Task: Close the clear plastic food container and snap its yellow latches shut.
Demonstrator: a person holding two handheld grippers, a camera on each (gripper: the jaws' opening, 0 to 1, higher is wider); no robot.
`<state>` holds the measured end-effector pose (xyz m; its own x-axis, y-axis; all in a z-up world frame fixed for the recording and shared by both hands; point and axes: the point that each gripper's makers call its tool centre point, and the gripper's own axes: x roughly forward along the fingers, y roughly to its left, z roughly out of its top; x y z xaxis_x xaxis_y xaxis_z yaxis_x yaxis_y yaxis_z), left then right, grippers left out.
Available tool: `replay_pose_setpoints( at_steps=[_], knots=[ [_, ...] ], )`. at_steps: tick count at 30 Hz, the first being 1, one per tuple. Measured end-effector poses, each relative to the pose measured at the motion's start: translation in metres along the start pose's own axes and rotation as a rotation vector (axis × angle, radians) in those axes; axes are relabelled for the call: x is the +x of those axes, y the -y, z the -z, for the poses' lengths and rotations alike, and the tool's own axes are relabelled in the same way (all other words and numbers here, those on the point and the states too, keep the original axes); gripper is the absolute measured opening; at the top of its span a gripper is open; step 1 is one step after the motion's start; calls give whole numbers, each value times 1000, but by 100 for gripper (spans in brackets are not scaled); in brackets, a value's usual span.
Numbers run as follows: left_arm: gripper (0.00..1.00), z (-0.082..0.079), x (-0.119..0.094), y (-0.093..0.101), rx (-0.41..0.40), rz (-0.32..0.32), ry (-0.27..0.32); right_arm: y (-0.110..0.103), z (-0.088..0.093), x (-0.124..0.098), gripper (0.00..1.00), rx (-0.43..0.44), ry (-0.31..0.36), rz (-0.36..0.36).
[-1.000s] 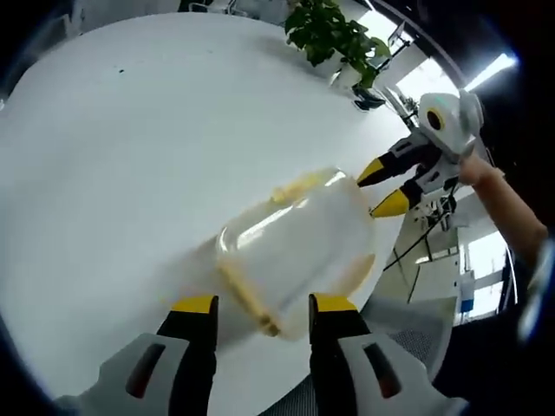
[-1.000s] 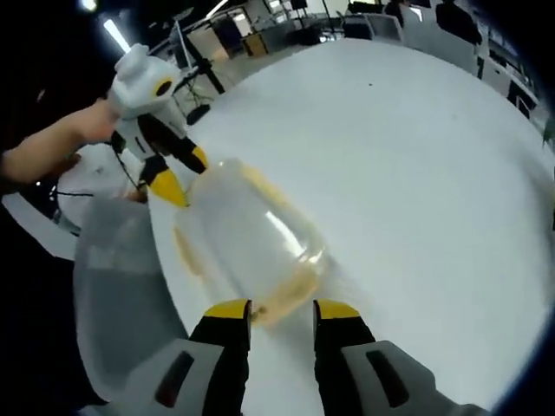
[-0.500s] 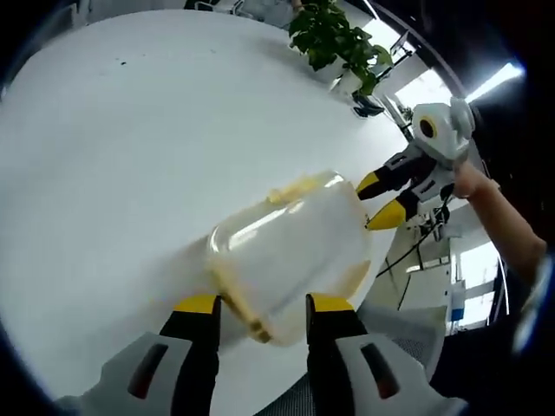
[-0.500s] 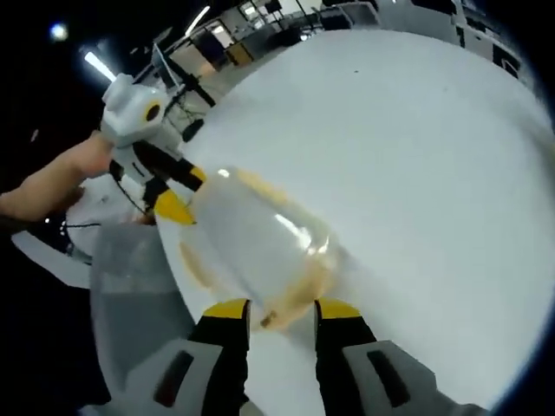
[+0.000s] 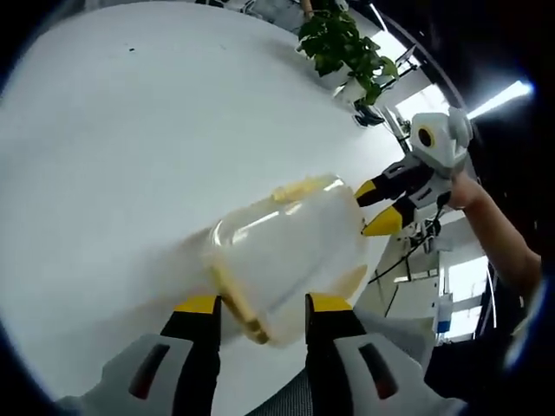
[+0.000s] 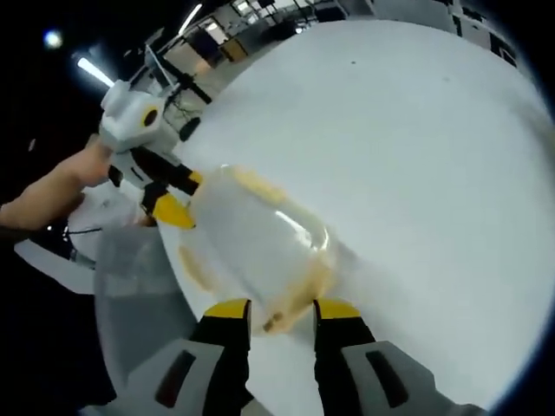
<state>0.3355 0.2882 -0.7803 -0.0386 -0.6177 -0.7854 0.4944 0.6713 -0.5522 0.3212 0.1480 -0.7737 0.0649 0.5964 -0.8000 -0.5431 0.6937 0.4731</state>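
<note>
In the left gripper view, the left gripper (image 5: 258, 303) rises from the bottom with its yellow-tipped fingers (image 5: 197, 305) spread apart, one on each side of the near end of the clear plastic food container (image 5: 290, 256). The container lies on the white bench (image 5: 121, 165), close to the bench's edge, with its lid on. A yellow latch (image 5: 236, 303) runs along the near end between the fingers; whether the tips actually press it is hard to tell through the blur. A second yellow latch (image 5: 299, 186) shows at the container's far side. At the far end, the right gripper (image 5: 375, 210) comes in, held by a person's hand (image 5: 464, 186), its yellow tips parted and right at the container's end. A potted plant (image 5: 342, 39) stands at the far rim of the bench.

In the right gripper view, the right gripper (image 6: 282, 310) has its fingers (image 6: 227, 309) apart, flanking the container (image 6: 256, 243) at its near end. The left gripper (image 6: 173, 198) meets the container's far end, a hand (image 6: 82, 169) behind it.
</note>
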Motion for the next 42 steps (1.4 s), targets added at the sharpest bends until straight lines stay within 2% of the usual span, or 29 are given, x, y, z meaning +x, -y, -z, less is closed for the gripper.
replay_pose_setpoints(
  at_steps=[2, 3, 4, 5, 8, 10, 11, 12, 13, 15, 21, 27, 38, 42],
  knots=[
    [36, 2, -4, -6, 13, -14, 3, 0, -1, 1, 26, 27, 0, -8],
    [36, 3, -4, -5, 10, -14, 4, -7, -13, 6, 25, 19, 53, -50],
    [35, 4, -5, -7, 12, -14, 4, 0, -8, 5, 25, 72, 27, 6],
    [35, 3, -4, -8, 10, -6, 5, 0, -9, 6, 24, 53, 0, -13],
    [34, 4, -4, -8, 11, 1, 0, -4, -1, 3, 24, 41, -1, -16],
    [33, 0, -2, -10, 0, -2, 23, -4, -1, 4, 23, 51, -10, -20],
    [33, -2, 1, -6, -35, -13, 26, -5, -2, 4, 23, 49, -18, -18],
    [33, -4, 2, -3, 12, -16, 12, -6, -3, 3, 23, 42, -31, -13],
    [32, -3, 1, 0, -20, -16, 17, -7, -3, 3, 23, 40, -39, -10],
    [33, -3, 1, 3, -10, -11, 31, -5, -2, 3, 23, 47, -48, -17],
    [34, -3, 4, 8, -23, -11, 41, -3, 0, 3, 23, 62, 1, 5],
    [35, 2, 5, 11, -29, -35, 46, -6, 0, 1, 22, 68, 34, 61],
    [36, 7, 4, 14, -57, -56, 68, -5, -2, 2, 23, 67, 4, 68],
    [37, 10, 3, 14, -65, -72, 70, -5, -2, 2, 24, 78, 19, 70]
  ],
)
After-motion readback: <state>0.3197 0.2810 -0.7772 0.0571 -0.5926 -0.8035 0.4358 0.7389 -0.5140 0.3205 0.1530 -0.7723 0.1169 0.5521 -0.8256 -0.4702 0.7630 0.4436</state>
